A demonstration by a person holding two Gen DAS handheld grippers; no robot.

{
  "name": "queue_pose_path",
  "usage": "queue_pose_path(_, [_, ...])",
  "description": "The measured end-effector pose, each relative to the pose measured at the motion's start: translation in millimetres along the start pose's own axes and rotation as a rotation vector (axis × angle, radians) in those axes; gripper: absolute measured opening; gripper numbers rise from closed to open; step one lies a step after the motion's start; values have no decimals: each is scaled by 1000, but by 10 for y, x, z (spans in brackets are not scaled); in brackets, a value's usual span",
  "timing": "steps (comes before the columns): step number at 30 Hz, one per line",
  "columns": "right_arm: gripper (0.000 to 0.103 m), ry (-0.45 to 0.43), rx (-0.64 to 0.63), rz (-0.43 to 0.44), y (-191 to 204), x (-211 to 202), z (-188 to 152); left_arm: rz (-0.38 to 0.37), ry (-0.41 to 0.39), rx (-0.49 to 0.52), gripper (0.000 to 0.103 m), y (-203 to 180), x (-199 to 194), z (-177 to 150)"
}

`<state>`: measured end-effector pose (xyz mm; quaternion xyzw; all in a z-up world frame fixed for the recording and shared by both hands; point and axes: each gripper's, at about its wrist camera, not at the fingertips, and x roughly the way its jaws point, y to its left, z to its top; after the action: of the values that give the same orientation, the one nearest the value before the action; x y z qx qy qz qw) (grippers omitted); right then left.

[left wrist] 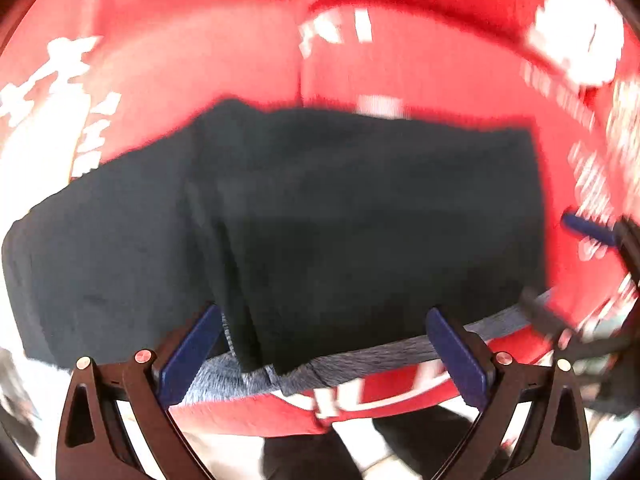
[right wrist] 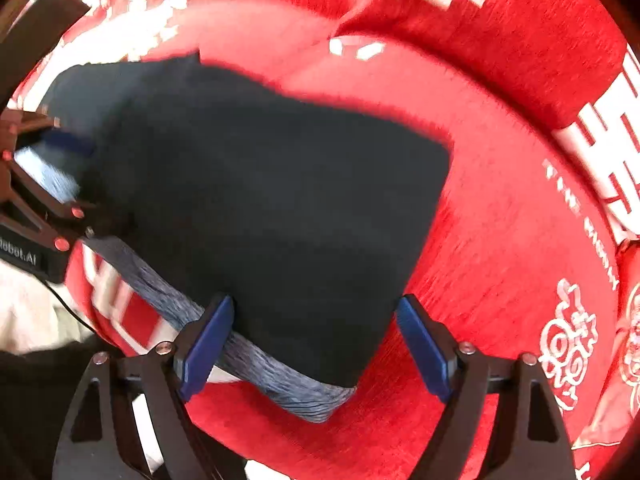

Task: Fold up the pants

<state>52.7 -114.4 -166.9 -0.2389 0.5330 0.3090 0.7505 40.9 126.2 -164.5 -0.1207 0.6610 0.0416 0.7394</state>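
Black pants (left wrist: pixel 360 208) lie folded on a red sofa cushion (left wrist: pixel 400 68), their grey waistband (left wrist: pixel 360 352) along the near edge. My left gripper (left wrist: pixel 324 356) hangs open over that edge, its blue pads wide apart on either side of the fabric and not pressing on it. In the right wrist view the pants (right wrist: pixel 260 200) end in a corner with the waistband (right wrist: pixel 280 376). My right gripper (right wrist: pixel 316 348) straddles that corner, open. Each gripper shows in the other's view: the right gripper (left wrist: pixel 568 268) at the right edge, the left gripper (right wrist: pixel 76 178) at the left edge.
The red cushion (right wrist: pixel 500 240) carries white printed characters and rises into padded backs (right wrist: pixel 460 32) behind and to the right. Pale floor (left wrist: pixel 360 444) and dark shapes lie below the seat's front edge. A beige cloth (right wrist: pixel 32 312) lies at the lower left.
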Motion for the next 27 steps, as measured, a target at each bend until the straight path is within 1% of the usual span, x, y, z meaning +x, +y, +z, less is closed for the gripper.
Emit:
queue_pose_path(1, [87,-30,-20,10,35,-156,33,5,-24,-25,103,26,-126,-8])
queue_pose_path(2, [87,-41,-48,24,83,-290,86,16,-44,-46,103,54,-250,-31])
queue_pose_path(5, [87,-60,-110,61,155,-563,200,82,-77,-94,103,135,-568,-90])
queue_pose_path(7, [87,-58,-130,70,171,-672,208,125,-105,-110,103,191,-733,-161])
queue_pose_path(11, [87,-38,-156,54,236,-847,284,152,-137,-148,103,360,-913,-189])
queue_pose_path(15, [87,-18,-123,49,279,-987,249,161,-135,-143,103,549,-923,-196])
queue_pose_path(18, [87,9,-84,39,354,-1001,285,159,-113,-116,103,693,-886,-178])
queue_pose_path(19, [87,27,-52,41,397,-992,306,157,-111,-110,103,729,-898,-183])
queue_pose_path(22, [87,63,11,75,530,-986,367,131,-111,-96,103,894,-910,-191])
queue_pose_path(27, [87,105,28,59,824,-981,509,110,-99,-60,103,1178,-899,-241])
